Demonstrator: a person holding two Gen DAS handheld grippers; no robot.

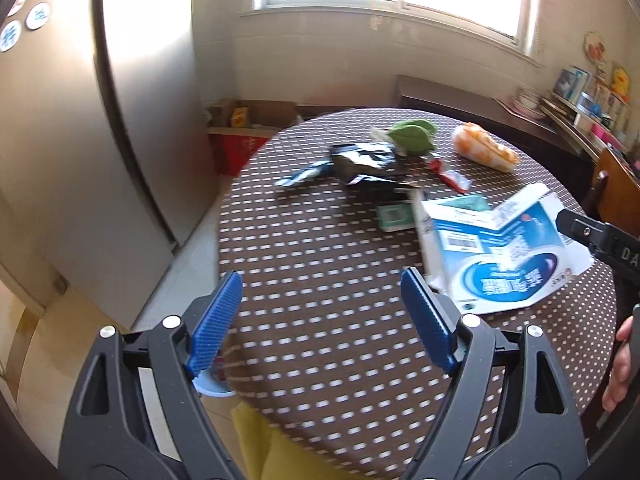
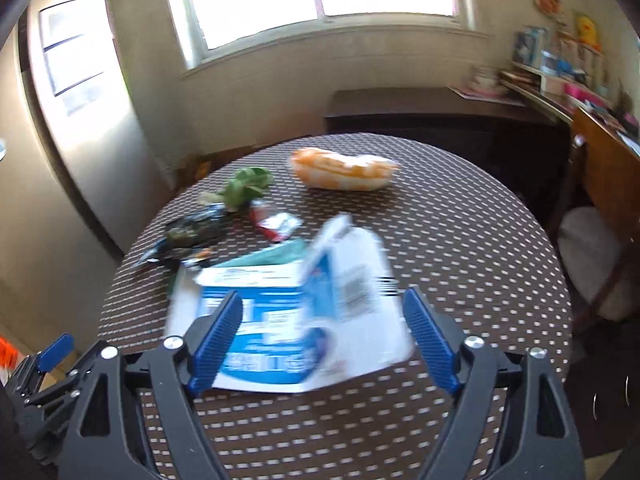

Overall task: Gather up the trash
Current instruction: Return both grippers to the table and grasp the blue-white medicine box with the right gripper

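Trash lies on a round table with a brown dotted cloth [image 1: 320,340] [image 2: 460,240]. There is a flattened blue-and-white carton [image 1: 500,264] [image 2: 280,320], a black wrapper [image 1: 368,164] [image 2: 188,232], a green crumpled piece [image 1: 412,136] [image 2: 246,188], a red wrapper [image 1: 448,174] [image 2: 276,224] and an orange-and-white bag [image 1: 484,146] [image 2: 344,170]. My left gripper [image 1: 320,280] is open over bare cloth near the table's left edge, with nothing between its fingers. My right gripper [image 2: 324,296] is open just in front of the carton, pads apart from it.
A fridge [image 1: 60,160] stands at the left, with a red cardboard box [image 1: 240,132] on the floor beside it. A dark cabinet [image 2: 440,120] sits under the window, and a chair [image 2: 592,248] and cluttered shelves stand at the right. A person's hand [image 1: 620,360] shows at the right edge.
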